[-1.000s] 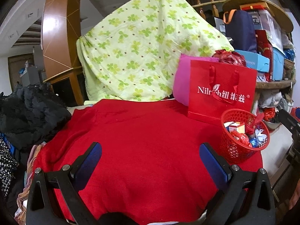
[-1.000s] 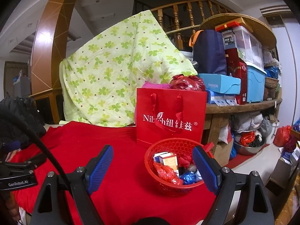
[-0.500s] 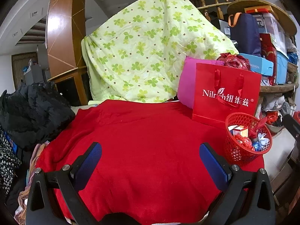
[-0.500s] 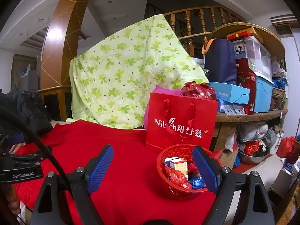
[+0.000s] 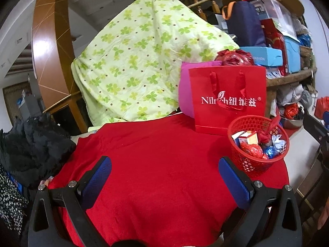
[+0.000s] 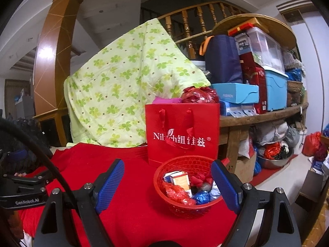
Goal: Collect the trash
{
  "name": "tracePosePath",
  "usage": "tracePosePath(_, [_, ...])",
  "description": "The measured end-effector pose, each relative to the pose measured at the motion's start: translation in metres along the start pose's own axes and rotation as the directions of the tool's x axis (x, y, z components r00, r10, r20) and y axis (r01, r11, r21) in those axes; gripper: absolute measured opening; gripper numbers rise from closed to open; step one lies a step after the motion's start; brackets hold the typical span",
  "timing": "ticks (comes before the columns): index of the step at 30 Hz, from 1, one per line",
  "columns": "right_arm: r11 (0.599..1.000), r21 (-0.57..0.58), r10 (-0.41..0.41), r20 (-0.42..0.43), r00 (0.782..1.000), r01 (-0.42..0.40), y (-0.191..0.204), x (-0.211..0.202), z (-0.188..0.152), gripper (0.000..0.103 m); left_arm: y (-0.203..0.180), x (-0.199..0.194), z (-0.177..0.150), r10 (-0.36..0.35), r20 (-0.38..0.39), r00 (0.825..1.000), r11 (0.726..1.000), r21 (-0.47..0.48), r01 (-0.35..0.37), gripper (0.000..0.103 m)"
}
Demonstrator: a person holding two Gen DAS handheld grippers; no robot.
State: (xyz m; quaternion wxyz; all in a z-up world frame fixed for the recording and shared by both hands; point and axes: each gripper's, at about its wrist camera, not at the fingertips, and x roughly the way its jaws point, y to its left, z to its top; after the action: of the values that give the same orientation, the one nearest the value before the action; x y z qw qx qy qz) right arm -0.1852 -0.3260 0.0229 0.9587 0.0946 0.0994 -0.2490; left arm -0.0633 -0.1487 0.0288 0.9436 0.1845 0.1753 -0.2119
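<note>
Landmark: red basket (image 6: pixel 188 187). Far left of it, a black fabric heap (image 5: pixel 30 148) is cut off by the frame edge; what lies under it is hidden. The left gripper (image 5: pixel 164 177) has its jaws wide, nothing between them, over the red cloth (image 5: pixel 160 160) covering the counter; the counter itself is fully hidden. Behind the basket to the left, a green clover quilt (image 6: pixel 123 94) drapes over something unseen. Directly behind the basket stands a red paper bag (image 6: pixel 182 131), blocking a pink bag (image 5: pixel 185 90) and a crumpled red plastic bundle (image 6: pixel 198 95). The basket holds the trash (image 6: pixel 185 189): small cartons and foil wrappers, lower pieces buried. The right gripper (image 6: pixel 167 182) is spread wide and empty, framing the basket. Right of the basket, a cluttered shelf (image 6: pixel 257 115), its contents hard to make out.
</note>
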Motion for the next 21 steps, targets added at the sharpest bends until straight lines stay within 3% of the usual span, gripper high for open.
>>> tracePosePath(21, [0.999,0.032,-0.029,-0.025,0.999,0.03,-0.017,0.011,-0.011,0.089,-0.026,0.013,0.003,-0.082,-0.005,0.997,0.995,0.06,0.082,0.103])
